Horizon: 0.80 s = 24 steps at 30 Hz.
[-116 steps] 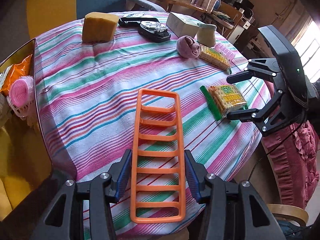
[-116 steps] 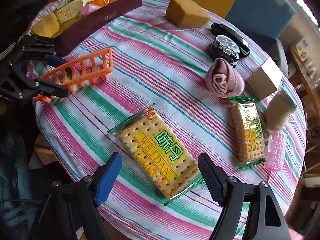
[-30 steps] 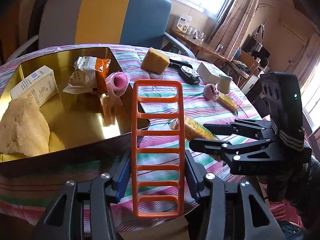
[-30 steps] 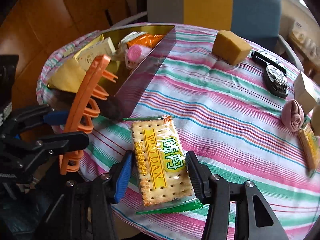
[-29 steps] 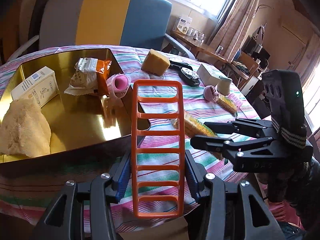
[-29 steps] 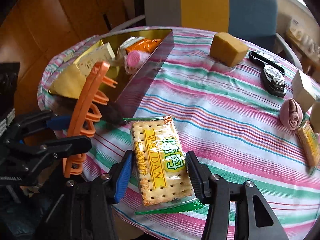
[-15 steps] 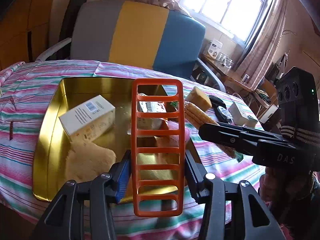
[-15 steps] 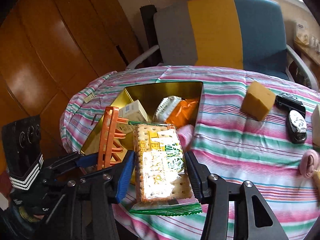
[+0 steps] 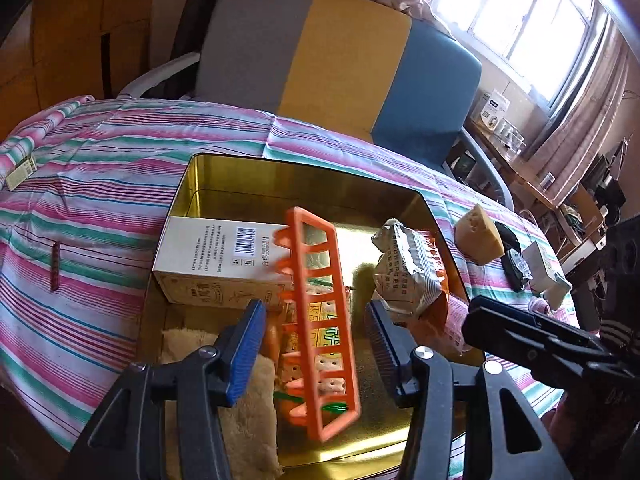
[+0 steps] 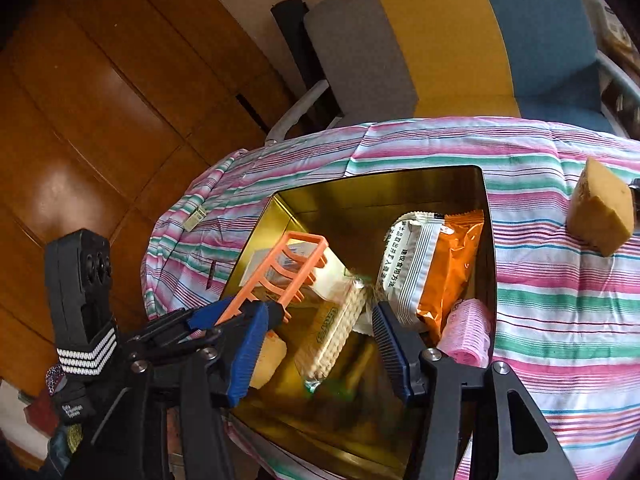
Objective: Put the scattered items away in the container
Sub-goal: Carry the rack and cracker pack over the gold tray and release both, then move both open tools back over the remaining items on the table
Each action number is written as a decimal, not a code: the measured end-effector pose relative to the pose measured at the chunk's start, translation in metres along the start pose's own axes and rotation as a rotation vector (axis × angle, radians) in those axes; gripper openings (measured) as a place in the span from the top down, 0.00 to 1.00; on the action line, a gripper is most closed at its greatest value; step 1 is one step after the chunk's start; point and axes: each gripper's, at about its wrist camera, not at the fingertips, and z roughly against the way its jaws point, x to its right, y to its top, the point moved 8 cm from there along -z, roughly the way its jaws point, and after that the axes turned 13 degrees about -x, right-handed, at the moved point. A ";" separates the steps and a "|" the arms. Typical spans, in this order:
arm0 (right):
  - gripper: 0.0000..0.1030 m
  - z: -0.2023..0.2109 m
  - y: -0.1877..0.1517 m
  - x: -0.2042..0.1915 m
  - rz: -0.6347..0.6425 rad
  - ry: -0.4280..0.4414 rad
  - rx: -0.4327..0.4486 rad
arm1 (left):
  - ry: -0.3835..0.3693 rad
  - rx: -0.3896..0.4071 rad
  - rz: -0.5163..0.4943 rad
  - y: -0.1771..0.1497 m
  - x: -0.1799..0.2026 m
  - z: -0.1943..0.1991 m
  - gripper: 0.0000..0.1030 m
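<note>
An orange plastic rack hangs tilted and blurred between the fingers of my left gripper. Its jaws are opening and neither pad touches the rack. Below it lies the gold tin. In the right wrist view a cracker packet stands on edge inside the tin, between the fingers of my right gripper. Those jaws are opening too, with gaps on both sides of the packet. The rack reaches up from the left gripper's blue pads.
The tin holds a white box, a white and orange snack bag, a pink roller and a beige sponge. A yellow sponge block and a black gadget lie on the striped cloth. A chair stands behind.
Both grippers moved from the table's edge to above the tin. The rack and the cracker packet have come loose from the pads and are tipping down into the tin.
</note>
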 end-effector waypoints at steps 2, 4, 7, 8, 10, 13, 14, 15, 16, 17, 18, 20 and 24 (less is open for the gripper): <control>0.44 0.005 -0.006 0.005 -0.006 -0.002 0.006 | 0.000 0.043 0.024 0.000 -0.005 0.010 0.49; 0.42 0.013 -0.015 0.012 -0.011 -0.006 0.022 | -0.001 0.082 0.031 -0.002 -0.005 0.022 0.48; 0.38 0.031 -0.034 0.031 -0.048 -0.021 0.053 | -0.031 0.118 -0.007 -0.009 0.010 0.035 0.48; 0.38 0.038 -0.041 0.039 -0.063 -0.027 0.065 | -0.047 0.122 -0.034 -0.013 0.020 0.038 0.48; 0.35 0.054 -0.055 0.058 -0.104 -0.045 0.089 | -0.078 0.120 -0.113 -0.024 0.048 0.042 0.48; 0.31 0.081 -0.080 0.094 -0.176 -0.084 0.123 | -0.135 0.092 -0.263 -0.047 0.101 0.038 0.48; 0.31 0.090 -0.089 0.108 -0.206 -0.108 0.133 | -0.159 0.073 -0.319 -0.058 0.121 0.035 0.48; 0.31 0.100 -0.099 0.124 -0.239 -0.126 0.143 | -0.177 0.053 -0.368 -0.068 0.140 0.030 0.47; 0.31 0.110 -0.109 0.138 -0.275 -0.140 0.155 | -0.193 0.032 -0.415 -0.079 0.159 0.025 0.47; 0.31 0.120 -0.119 0.153 -0.310 -0.155 0.168 | -0.210 0.008 -0.460 -0.090 0.177 0.019 0.46; 0.30 0.128 -0.127 0.166 -0.345 -0.170 0.180 | -0.227 -0.020 -0.501 -0.101 0.193 0.013 0.46; 0.30 0.148 -0.146 0.194 -0.417 -0.197 0.210 | -0.239 -0.080 -0.563 -0.122 0.220 -0.005 0.45; 0.28 0.180 -0.180 0.239 -0.533 -0.235 0.261 | -0.230 -0.190 -0.636 -0.159 0.248 -0.040 0.45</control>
